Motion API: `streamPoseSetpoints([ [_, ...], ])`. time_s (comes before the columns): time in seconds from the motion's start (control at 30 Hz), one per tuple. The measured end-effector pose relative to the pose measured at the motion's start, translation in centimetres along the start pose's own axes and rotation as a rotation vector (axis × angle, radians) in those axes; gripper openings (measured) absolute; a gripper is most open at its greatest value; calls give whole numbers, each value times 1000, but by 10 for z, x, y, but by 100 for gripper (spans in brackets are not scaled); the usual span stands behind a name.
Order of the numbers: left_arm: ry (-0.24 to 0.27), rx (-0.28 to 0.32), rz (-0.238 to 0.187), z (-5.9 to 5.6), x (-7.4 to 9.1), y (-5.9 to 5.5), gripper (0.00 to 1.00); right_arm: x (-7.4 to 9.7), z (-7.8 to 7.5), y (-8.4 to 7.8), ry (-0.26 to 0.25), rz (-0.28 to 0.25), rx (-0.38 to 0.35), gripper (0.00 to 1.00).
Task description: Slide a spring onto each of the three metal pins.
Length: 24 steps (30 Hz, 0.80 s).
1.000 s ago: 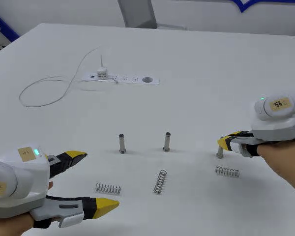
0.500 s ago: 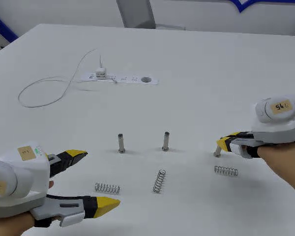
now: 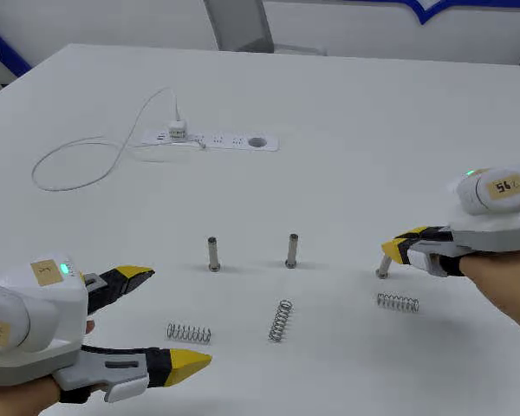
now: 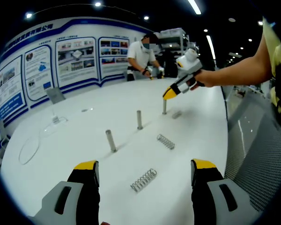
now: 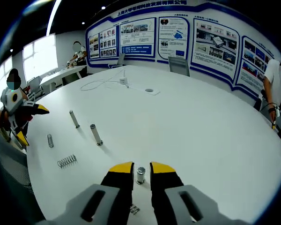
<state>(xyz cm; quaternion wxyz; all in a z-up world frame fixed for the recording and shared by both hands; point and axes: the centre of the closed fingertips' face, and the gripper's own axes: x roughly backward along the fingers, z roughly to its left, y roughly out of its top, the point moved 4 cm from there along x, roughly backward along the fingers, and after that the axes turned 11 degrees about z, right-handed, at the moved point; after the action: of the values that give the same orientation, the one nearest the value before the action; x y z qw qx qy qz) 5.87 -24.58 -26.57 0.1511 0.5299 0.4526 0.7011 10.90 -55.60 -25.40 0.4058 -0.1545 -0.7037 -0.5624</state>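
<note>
Three short metal pins stand on the white table: left pin (image 3: 213, 254), middle pin (image 3: 292, 250), right pin (image 3: 383, 267). A spring lies in front of each: left spring (image 3: 189, 333), middle spring (image 3: 280, 320), right spring (image 3: 398, 302). My right gripper (image 3: 397, 251) has its yellow tips at the right pin (image 5: 141, 174), jaws closed against it from both sides, and the pin leans a little. My left gripper (image 3: 169, 316) is wide open just left of the left spring (image 4: 144, 180), holding nothing.
A white power strip (image 3: 217, 139) with a looping cable (image 3: 78, 165) lies far back on the table. A grey chair (image 3: 238, 24) stands behind the far edge. People stand in the background of both gripper views.
The right gripper stays at the right pin, its body slightly raised. The left gripper has not moved. The picture has shifted a little with my head.
</note>
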Motion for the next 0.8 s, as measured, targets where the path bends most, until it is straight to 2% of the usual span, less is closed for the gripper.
streamPoseSetpoints([
  [0.17,-1,-3,-1,0,1,1,82,16,-2,4,5,-39,49,16],
  [0.33,0,-6,0,-1,1,2,82,27,-4,-4,8,-39,85,16],
  [0.47,-2,-10,1,-2,1,3,82,28,-5,-14,19,-17,95,16],
  [0.6,-6,-12,0,-5,1,4,82,28,0,-26,42,10,127,16],
  [0.8,-3,-13,9,-5,1,1,82,24,11,-37,107,80,195,16],
])
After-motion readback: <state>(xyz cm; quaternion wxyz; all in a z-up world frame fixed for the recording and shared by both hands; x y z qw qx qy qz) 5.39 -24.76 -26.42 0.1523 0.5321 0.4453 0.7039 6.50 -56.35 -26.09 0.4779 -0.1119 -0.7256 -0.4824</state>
